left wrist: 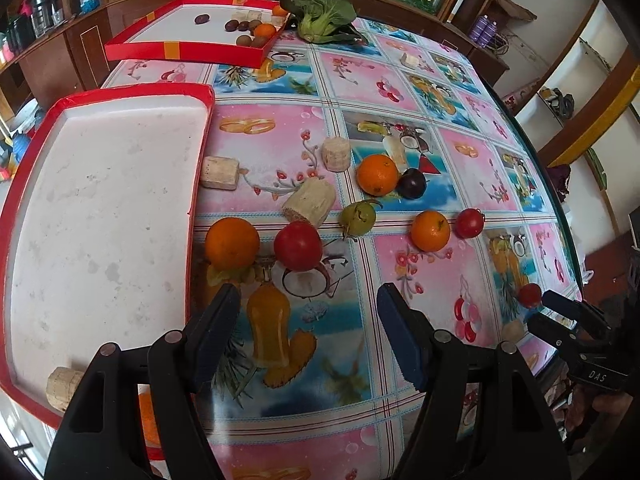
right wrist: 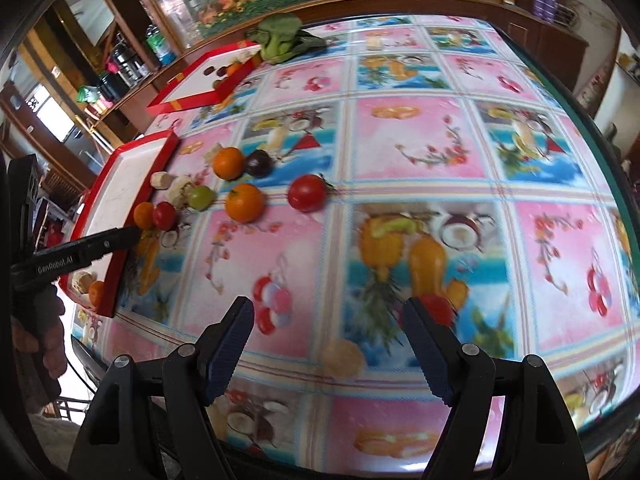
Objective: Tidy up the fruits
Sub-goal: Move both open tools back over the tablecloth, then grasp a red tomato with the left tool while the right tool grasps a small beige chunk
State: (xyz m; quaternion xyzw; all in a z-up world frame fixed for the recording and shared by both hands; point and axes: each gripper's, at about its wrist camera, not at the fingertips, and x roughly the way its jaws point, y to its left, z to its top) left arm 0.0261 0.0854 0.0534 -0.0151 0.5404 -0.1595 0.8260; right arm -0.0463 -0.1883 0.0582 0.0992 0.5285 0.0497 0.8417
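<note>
Loose fruit lies on the patterned tablecloth: an orange [left wrist: 232, 243], a red tomato [left wrist: 298, 246], a green pear [left wrist: 358, 218], a second orange [left wrist: 377, 174], a dark plum [left wrist: 411, 183], a third orange [left wrist: 430, 230] and a small tomato [left wrist: 469, 223]. A red-rimmed white tray [left wrist: 100, 208] lies to the left. My left gripper [left wrist: 308, 340] is open and empty, just short of the orange and tomato. My right gripper [right wrist: 328, 348] is open and empty over the near table edge; a small red tomato [right wrist: 438, 308] sits by its right finger.
Several pale sugarcane chunks [left wrist: 310, 202] lie among the fruit, one [left wrist: 60, 388] on the near tray's corner. A second red tray [left wrist: 192, 36] with fruit stands at the back, with leafy greens [left wrist: 320, 14] beside it. The table's right edge [left wrist: 560, 216] curves close.
</note>
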